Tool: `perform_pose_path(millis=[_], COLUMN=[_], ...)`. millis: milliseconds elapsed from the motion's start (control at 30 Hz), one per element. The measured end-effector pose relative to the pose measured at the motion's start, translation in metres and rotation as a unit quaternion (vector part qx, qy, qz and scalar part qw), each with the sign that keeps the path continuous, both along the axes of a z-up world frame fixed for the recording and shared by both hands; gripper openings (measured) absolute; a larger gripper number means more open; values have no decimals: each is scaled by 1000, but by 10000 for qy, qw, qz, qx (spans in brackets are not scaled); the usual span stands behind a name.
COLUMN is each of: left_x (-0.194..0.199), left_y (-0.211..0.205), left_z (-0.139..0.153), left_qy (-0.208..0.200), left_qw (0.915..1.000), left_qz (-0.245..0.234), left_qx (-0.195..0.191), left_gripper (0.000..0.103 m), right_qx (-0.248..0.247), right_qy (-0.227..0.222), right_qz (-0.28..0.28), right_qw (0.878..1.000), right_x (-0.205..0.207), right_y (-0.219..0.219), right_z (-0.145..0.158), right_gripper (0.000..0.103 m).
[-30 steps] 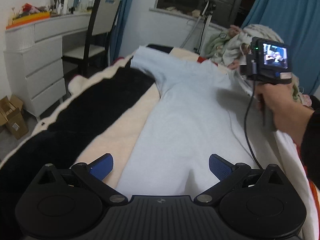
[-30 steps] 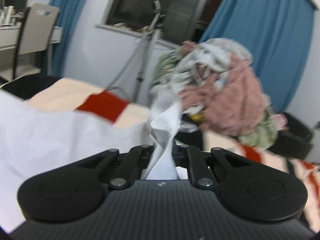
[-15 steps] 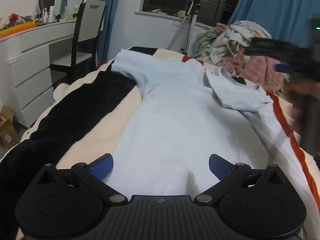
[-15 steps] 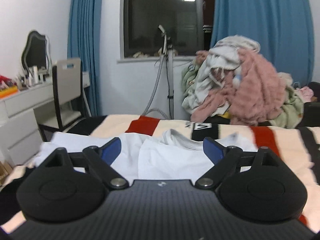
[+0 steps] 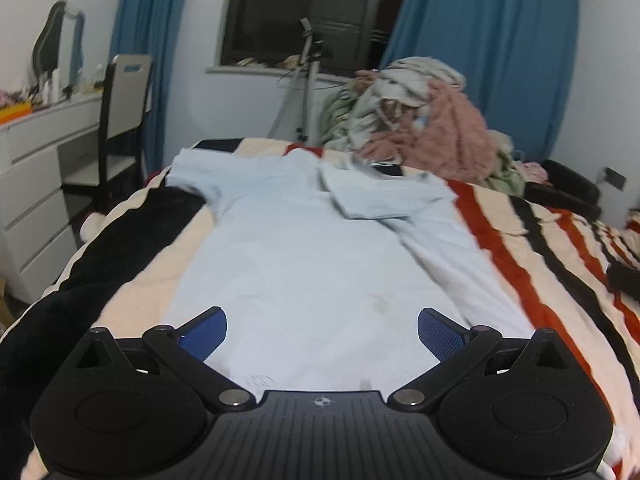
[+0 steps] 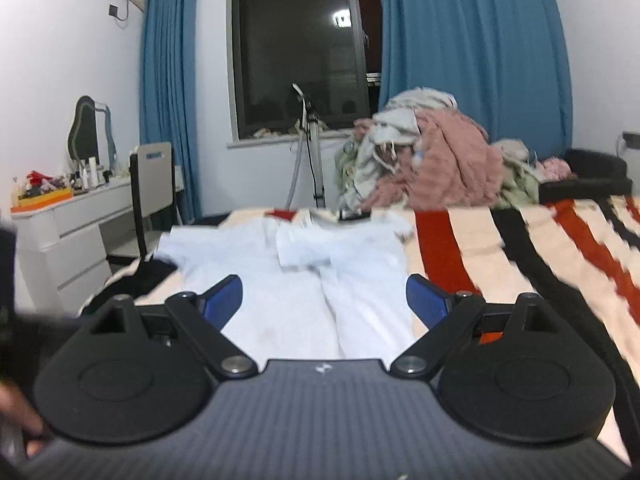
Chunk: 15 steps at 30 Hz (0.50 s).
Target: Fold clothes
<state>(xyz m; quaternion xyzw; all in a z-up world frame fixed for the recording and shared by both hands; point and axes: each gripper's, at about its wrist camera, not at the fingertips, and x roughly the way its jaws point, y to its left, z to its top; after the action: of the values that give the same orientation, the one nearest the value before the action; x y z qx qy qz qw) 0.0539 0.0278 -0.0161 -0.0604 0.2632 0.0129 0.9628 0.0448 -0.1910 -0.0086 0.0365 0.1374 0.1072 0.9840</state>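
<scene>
Left wrist view: my left gripper fills the bottom of the frame, its blue fingers spread wide with nothing between them. Just above it, a pale blue shirt lies flat on a striped blanket, running from the lower centre up to the middle of the frame. One sleeve sticks out at centre left; the other sleeve, right of centre, is folded in over the body. A heap of clothes sits in the upper centre, before blue curtains. A chair and white desk stand at the left edge.

Right wrist view: my right gripper is likewise released and empty at the bottom. The shirt lies in the centre, on the blanket, with its right side folded inward. The heap is in the upper right of centre.
</scene>
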Motion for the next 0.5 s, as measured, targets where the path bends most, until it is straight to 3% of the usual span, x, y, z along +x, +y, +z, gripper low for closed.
perform_pose_path(millis=[267, 500], left_x=[-43, -31], left_y=[-35, -45], left_z=[0, -9], left_qy=[-286, 46], left_qw=[9979, 9967], left_qz=[-397, -714], left_qx=[419, 384], left_gripper=[101, 84], right_qx=[137, 653], right_qy=[139, -233], right_qz=[-230, -799], right_qw=[9995, 9944], right_x=[-11, -14], right_y=[-10, -69], right_z=[-9, 17], right_gripper=[90, 90])
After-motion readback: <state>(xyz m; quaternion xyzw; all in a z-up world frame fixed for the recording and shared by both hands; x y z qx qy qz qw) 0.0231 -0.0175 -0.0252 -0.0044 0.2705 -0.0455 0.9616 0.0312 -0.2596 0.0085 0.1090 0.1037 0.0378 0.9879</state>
